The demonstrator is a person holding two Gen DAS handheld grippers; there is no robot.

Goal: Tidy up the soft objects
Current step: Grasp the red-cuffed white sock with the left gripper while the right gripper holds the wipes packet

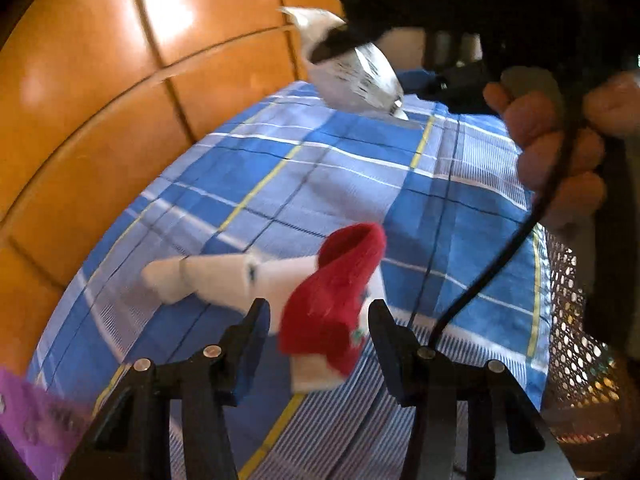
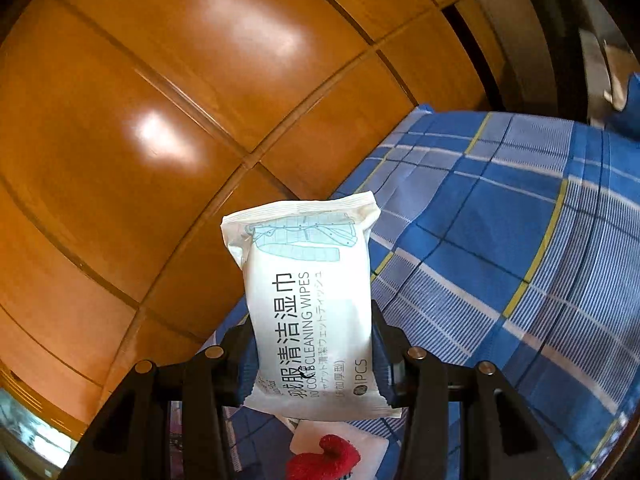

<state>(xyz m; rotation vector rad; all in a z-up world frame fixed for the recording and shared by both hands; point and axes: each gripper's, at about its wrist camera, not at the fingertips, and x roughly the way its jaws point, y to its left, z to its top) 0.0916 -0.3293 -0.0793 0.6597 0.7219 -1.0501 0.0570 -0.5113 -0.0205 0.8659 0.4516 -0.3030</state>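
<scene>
- Red fuzzy sock-like soft piece with white trim [image 1: 336, 304] lies on the blue plaid cloth with yellow and white lines [image 1: 340, 184], draped over a white rolled soft item [image 1: 216, 276] that sticks out to its left.
- Left gripper [image 1: 318, 320] hangs right over that red piece, black fingers [image 1: 250, 332] on either side of it and partly spread (pads don't look like they're pressing on it, though the view is a bit blurry).
- Right gripper [image 2: 314, 356] is clamped on a white flat pack of clothes-cleaning wet wipes with a pale blue jacket drawing [image 2: 312, 312], one pad on each long side, the pack standing up out of the jaws.
- In the left wrist view that same pack is held in the air above the far side of the cloth, with a person's hand [image 1: 560, 148] wrapped round the black handle.
- Glossy orange-brown wooden panelling [image 2: 160, 140] runs along the cloth's edge.
- White perforated mesh basket [image 1: 576, 320] sits at the right edge of the cloth.
</scene>
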